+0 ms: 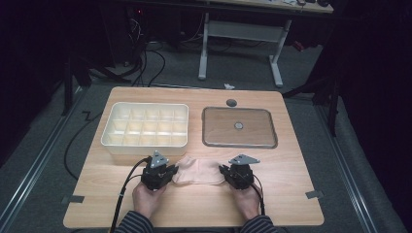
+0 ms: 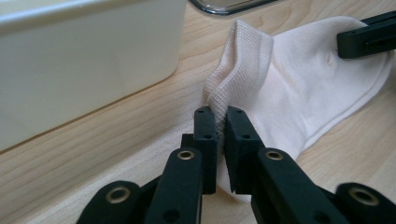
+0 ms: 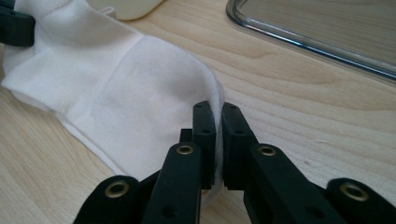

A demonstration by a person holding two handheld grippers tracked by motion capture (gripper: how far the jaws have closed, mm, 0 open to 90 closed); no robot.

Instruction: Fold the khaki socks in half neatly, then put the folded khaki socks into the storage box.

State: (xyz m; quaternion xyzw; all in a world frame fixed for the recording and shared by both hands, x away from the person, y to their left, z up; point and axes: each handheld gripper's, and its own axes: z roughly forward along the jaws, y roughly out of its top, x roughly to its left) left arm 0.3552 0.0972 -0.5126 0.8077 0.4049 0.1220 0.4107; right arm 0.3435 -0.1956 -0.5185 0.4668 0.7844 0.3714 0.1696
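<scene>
The pale sock [image 1: 200, 171] lay on the table [image 1: 291, 194], near its front edge, stretched between both grippers. The left gripper [image 2: 221, 122] was clamped on its ribbed cuff, the right gripper [image 3: 218, 119] on its toe. The divided cream box [image 1: 145, 127] stood just behind; the clear tray [image 1: 239, 127] lay beside that, unobstructed.

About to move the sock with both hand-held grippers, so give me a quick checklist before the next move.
1. Left hand-held gripper clamped on the ribbed cuff of the pale pink fabric sock: ok.
2. Right hand-held gripper clamped on the sock's opposite end: ok.
3. Sock lying between the grippers on the light wooden table, not snagged: ok.
4. Cream plastic divided organizer box compartments free: ok.
5. Clear rectangular lid with metal rim apart from the sock: ok.
6. Firmness of both grips under pull: cannot tell.
</scene>
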